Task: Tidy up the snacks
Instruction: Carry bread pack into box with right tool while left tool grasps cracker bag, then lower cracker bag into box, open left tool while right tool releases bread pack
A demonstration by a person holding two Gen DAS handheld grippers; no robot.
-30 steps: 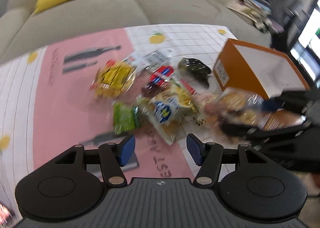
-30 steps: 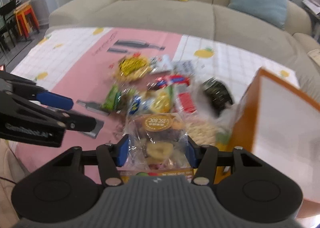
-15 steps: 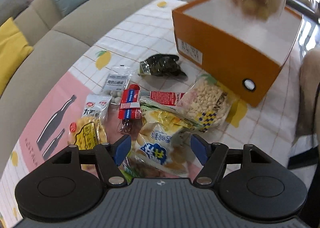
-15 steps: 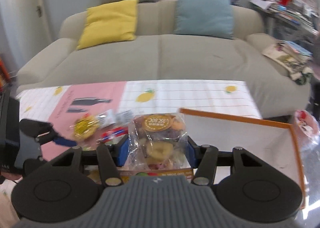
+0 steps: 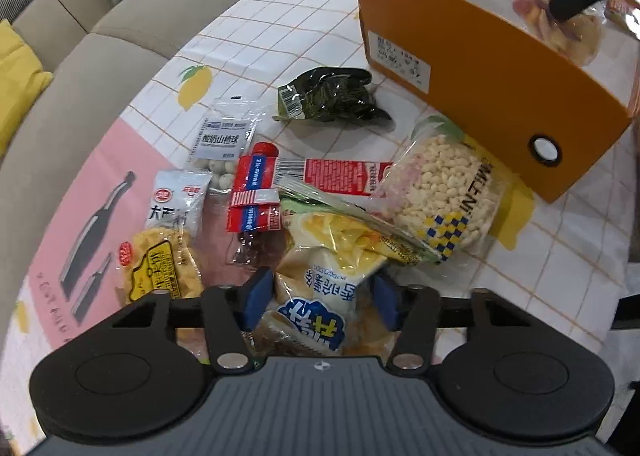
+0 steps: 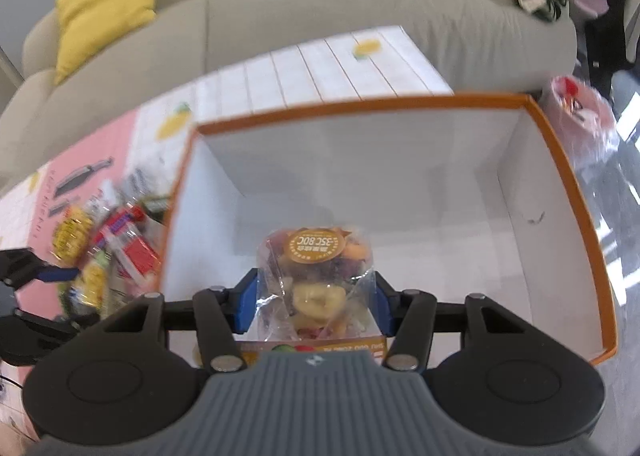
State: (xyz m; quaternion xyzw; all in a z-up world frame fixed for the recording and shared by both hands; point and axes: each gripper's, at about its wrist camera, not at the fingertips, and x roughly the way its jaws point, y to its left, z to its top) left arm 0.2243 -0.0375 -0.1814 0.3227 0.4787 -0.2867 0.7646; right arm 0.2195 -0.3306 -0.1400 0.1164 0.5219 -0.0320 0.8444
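Observation:
My left gripper (image 5: pixel 320 298) points down into the snack pile, its jaws closing on a white and blue bread pack (image 5: pixel 320 296) that sits between the blue pads and touches both. My right gripper (image 6: pixel 316 296) is shut on a clear bag of dried fruit (image 6: pixel 318 276) with a round orange label. It holds the bag above the white inside of the open orange box (image 6: pixel 568 184). In the left wrist view the same bag (image 5: pixel 560 28) hangs over the box (image 5: pixel 480 68) under a black finger.
Loose snacks lie on the lemon-print cloth beside the box: a puffed-corn bag (image 5: pixel 440 192), a dark green pack (image 5: pixel 328 96), a red pack (image 5: pixel 256 192), a yellow pack (image 5: pixel 160 268) and a white pack (image 5: pixel 222 140). A beige sofa (image 6: pixel 320 16) stands behind the table.
My right gripper has carried the dried-fruit bag from the pile to above the open box. My left gripper has rolled, dropped onto the pile and narrowed around the bread pack.

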